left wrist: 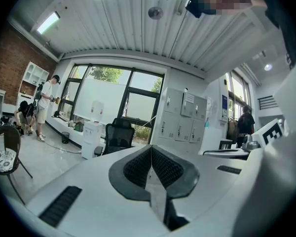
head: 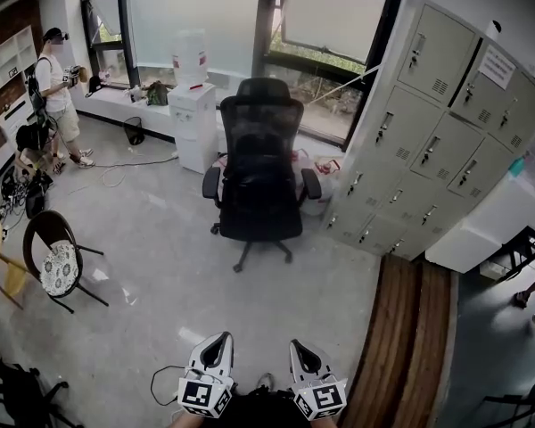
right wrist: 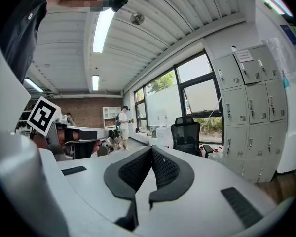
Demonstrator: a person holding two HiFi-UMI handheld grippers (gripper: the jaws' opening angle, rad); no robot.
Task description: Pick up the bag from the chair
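A black mesh office chair (head: 260,163) stands mid-room on the grey floor, facing me. Its seat is dark all over, and I cannot make out a bag on it in any view. My left gripper (head: 216,348) and right gripper (head: 304,353) sit side by side at the bottom of the head view, well short of the chair. Both point toward it. The left gripper (left wrist: 150,148) has its jaws pressed together with nothing between them, and the chair (left wrist: 119,135) shows small beyond them. The right gripper (right wrist: 151,148) is likewise shut and empty, with the chair (right wrist: 186,135) to the right of its tips.
Grey lockers (head: 437,123) line the right wall above a wooden floor strip (head: 401,337). A white water dispenser (head: 193,114) stands behind the chair on its left. A small round chair with a patterned cushion (head: 58,261) is at the left. A person (head: 58,87) stands at the far left.
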